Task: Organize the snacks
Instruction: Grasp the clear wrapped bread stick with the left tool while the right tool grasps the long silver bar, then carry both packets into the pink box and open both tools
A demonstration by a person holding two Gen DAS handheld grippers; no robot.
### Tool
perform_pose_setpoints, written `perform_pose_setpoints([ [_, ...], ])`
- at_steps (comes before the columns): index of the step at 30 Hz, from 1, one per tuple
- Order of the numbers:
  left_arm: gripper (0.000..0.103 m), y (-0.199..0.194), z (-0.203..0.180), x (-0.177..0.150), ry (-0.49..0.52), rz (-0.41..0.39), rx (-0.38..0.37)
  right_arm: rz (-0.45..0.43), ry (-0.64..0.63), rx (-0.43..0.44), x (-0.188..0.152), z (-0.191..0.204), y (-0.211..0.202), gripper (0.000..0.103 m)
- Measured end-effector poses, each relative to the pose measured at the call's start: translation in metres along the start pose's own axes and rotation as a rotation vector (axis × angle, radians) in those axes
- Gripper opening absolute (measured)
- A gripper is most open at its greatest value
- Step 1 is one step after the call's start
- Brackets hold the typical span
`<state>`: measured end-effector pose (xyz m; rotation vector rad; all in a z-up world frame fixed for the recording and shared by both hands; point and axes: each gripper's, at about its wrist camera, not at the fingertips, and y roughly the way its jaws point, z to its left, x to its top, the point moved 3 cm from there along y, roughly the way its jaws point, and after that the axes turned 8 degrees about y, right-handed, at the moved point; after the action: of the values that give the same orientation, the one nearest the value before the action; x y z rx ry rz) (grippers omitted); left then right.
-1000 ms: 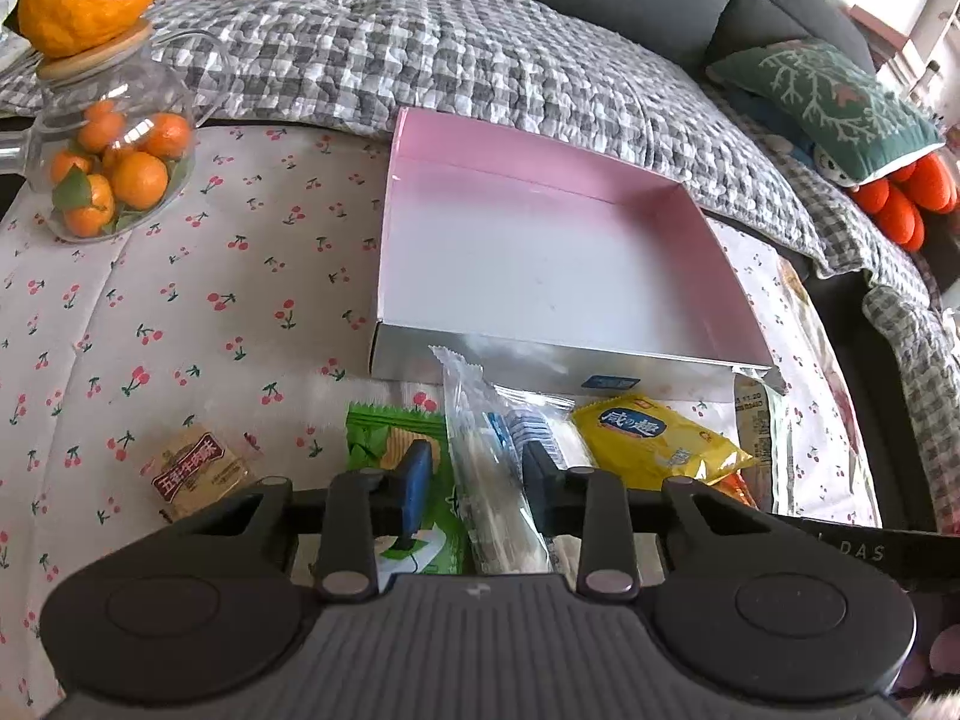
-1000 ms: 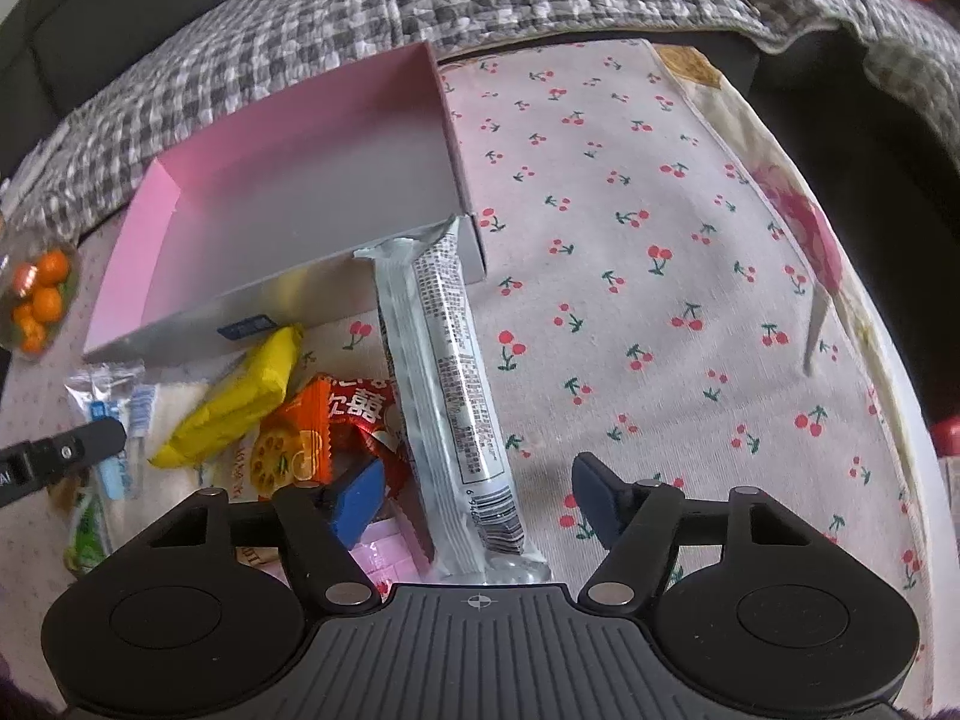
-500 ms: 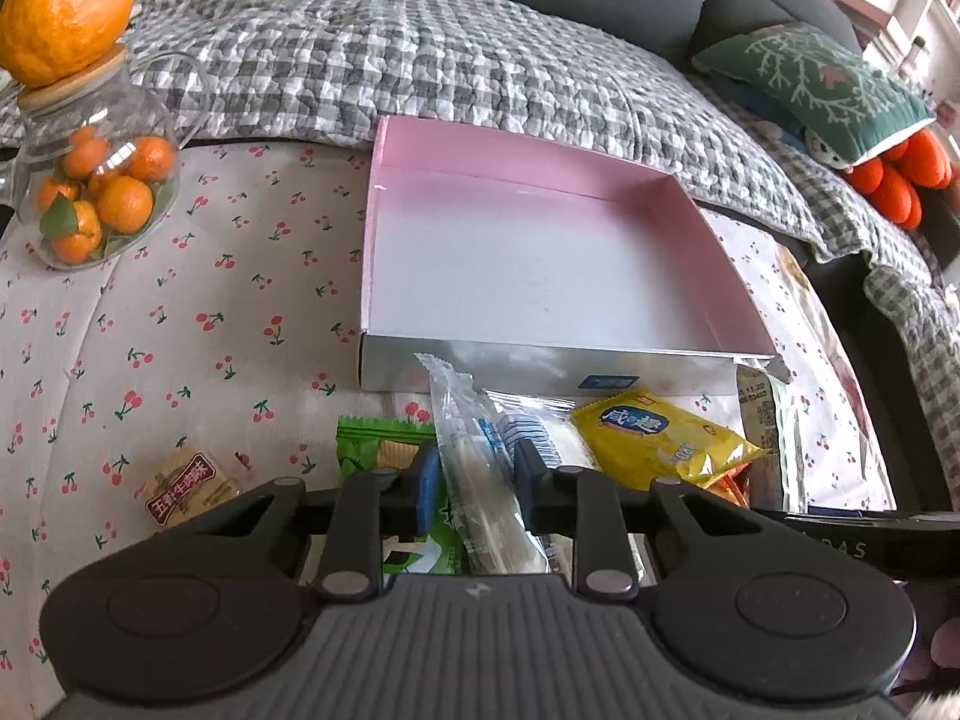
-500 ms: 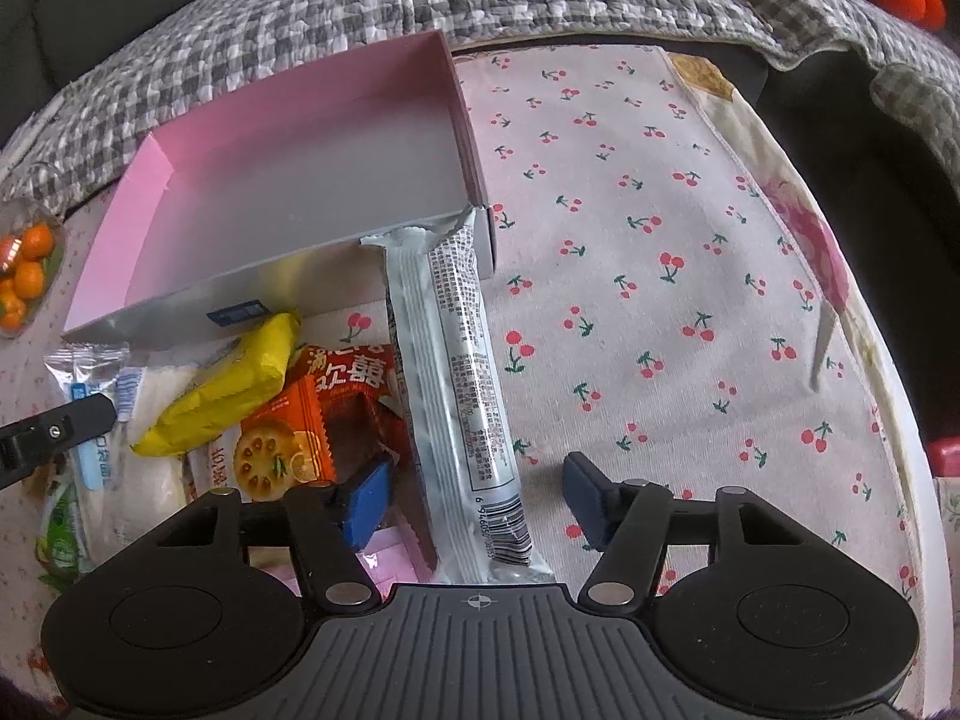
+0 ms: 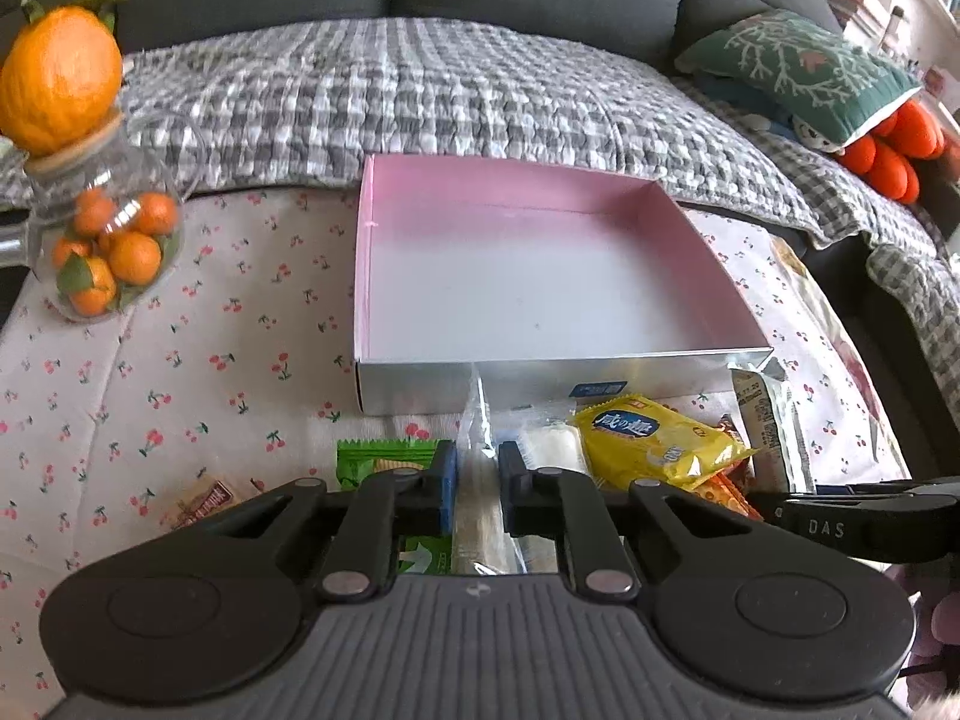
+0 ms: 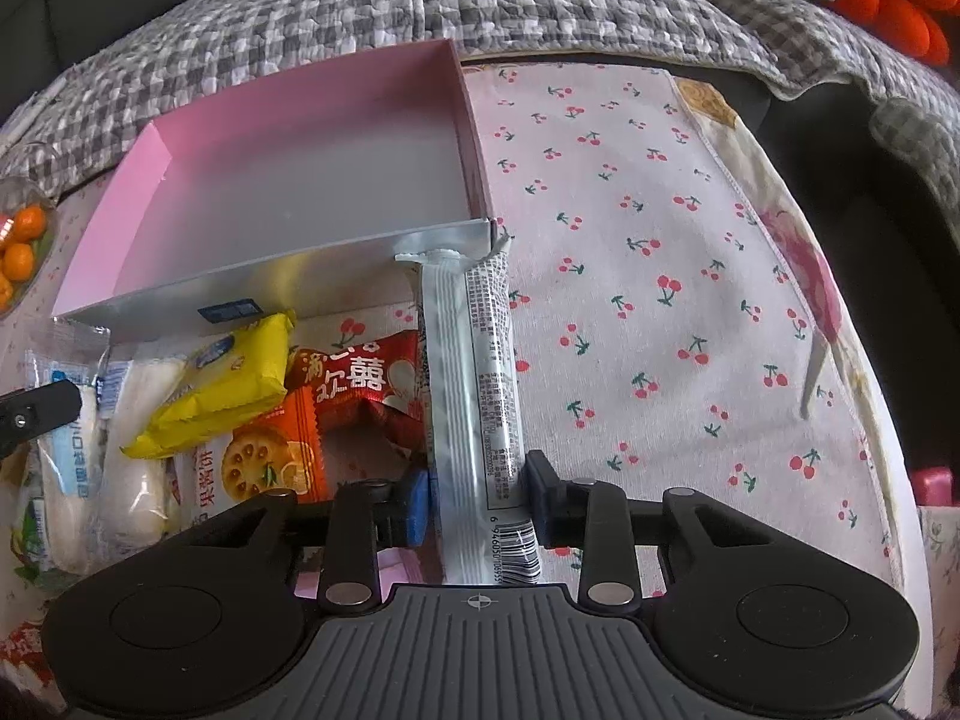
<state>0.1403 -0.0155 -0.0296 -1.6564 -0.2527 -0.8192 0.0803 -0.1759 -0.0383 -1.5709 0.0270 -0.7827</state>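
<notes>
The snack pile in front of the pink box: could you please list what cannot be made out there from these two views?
- Green packet: left wrist view, its near half is hidden behind the left gripper.
- Long silver packet: right wrist view, its near end is covered by the right gripper body.
- Brown wrapper: left wrist view, print too small and partly hidden.
</notes>
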Motion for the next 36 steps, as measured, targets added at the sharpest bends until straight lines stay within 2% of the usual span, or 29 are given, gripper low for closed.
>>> perform_pose_setpoints([
  [15,0.011,-0.024,0.002,0.002,0.016,-0.067,0.011,-0.018,0.04,0.03,0.002,-0.001,-0.015,0.03],
  [30,0.011,-0.048,0.005,0.009,-0.008,-0.146,-0.009,-0.131,0.071,0.091,0.015,0.002,-0.059,0.03],
  [36,0.011,-0.054,0.006,0.021,-0.044,-0.175,-0.025,-0.151,0.098,0.144,0.028,0.012,-0.07,0.03],
])
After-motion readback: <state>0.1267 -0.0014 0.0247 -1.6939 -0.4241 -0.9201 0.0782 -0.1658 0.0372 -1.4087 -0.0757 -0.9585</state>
